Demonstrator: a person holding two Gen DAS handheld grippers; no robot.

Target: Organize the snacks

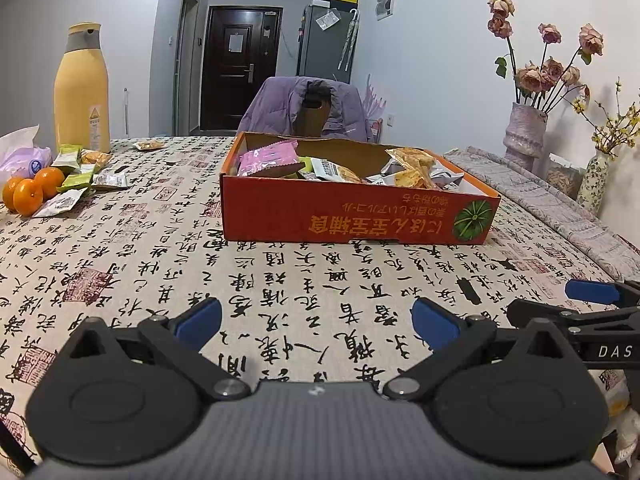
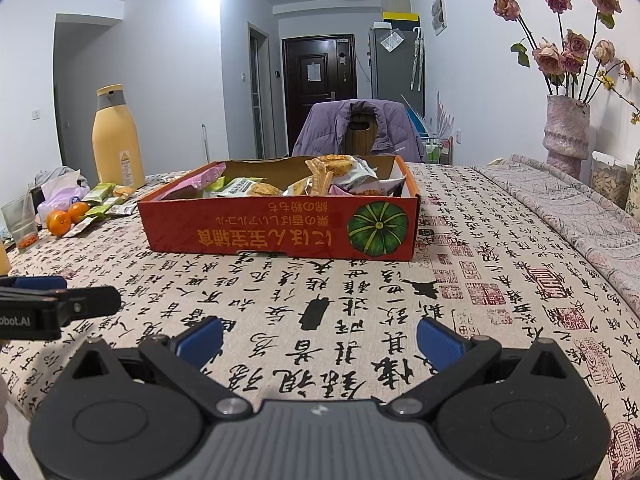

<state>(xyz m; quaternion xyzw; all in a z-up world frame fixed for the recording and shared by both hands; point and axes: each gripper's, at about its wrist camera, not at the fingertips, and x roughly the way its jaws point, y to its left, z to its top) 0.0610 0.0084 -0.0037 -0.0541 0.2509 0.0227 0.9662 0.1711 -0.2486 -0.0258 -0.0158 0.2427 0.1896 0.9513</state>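
The red cardboard box [image 1: 352, 216] sits mid-table on the calligraphy tablecloth [image 1: 160, 264], already holding several snack packets [image 1: 336, 170]. More loose packets [image 1: 76, 184] lie well left of the box, beside three oranges [image 1: 28, 194]. Both grippers — left gripper [image 1: 316, 320] and right gripper [image 2: 320, 338] — hover before the box, jaws spread, empty.

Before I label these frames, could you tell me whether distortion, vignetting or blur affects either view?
Left wrist view: fisheye bends the table edge; dark vignette at the top-right corner; red box sharp. Right wrist view: dark corners, curved walls; box print legible, no motion blur.
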